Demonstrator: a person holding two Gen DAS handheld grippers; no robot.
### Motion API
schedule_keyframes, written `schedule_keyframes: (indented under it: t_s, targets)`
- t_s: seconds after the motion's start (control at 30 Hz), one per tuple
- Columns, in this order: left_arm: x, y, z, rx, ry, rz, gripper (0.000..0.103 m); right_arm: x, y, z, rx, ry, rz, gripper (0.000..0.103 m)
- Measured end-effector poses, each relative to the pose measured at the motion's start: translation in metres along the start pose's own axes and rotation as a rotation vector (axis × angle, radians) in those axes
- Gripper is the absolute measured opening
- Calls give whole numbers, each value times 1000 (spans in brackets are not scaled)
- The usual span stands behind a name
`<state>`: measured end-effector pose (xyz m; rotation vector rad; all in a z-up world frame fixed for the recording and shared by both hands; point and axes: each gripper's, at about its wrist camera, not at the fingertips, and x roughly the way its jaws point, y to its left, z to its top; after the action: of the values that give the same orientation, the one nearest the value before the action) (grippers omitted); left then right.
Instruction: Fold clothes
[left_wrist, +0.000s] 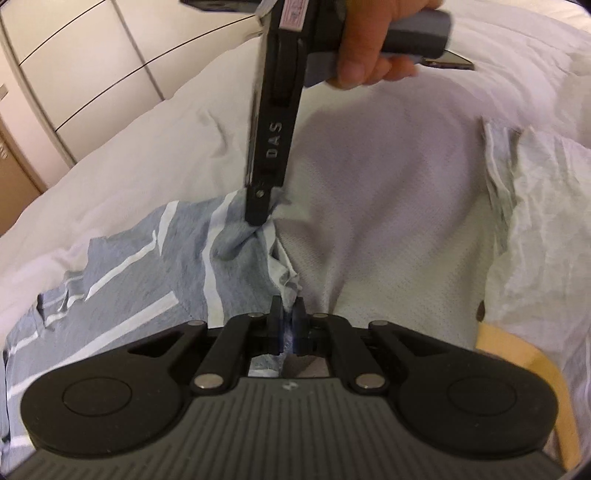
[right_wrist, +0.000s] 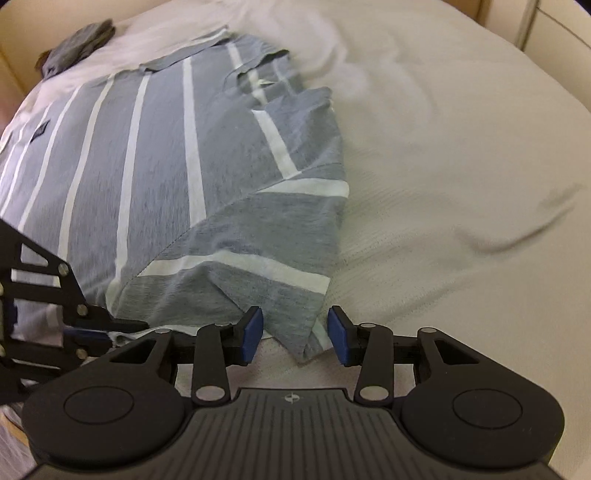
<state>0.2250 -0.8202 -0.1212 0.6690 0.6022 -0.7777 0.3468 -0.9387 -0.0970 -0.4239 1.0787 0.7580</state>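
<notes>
While the left tool (left_wrist: 287, 317) pinches one striped shirt (right_wrist: 177, 192), the right tool (right_wrist: 295, 332) gapes around its corner.

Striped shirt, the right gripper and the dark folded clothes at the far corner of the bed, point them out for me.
striped shirt (right_wrist: 155, 177), right wrist view, on its grey body between white stripes.
right gripper (right_wrist: 295, 334), right wrist view, midway between its blue pads.
dark folded clothes (right_wrist: 77, 42), right wrist view, on the top of the pile.
</notes>
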Motion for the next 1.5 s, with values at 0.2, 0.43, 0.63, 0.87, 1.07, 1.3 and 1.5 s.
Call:
schedule_keyframes:
  t_s: [0.2, 0.43, 0.63, 0.87, 1.07, 1.3, 1.5]
  targets:
    - [-3, 4, -1, -16, -27, -36, 1, 4, -1, 1, -41, 30, 63, 14]
    - [-8, 36, -6, -308, -47, -128, 2, -12, -70, 9, 465, 104, 233, 3]
    - [-1, 50, -20, -477, -28, -146, 2, -5, -76, 3, 588, 45, 288, 28]
    - [6, 49, -26, -447, -30, -147, 2, 2, -27, 1, 167, 37, 162, 42]
    - [4, 46, -23, -393, -44, -142, 2, -5, -28, -1, 163, 109, 165, 6]
    - [-5, 56, -25, -573, -60, -200, 3, -20, -76, 1, 694, 163, 318, 6]
    - [-8, 70, -40, -788, -60, -215, 3, -15, -78, 21, 893, 161, 397, 6]
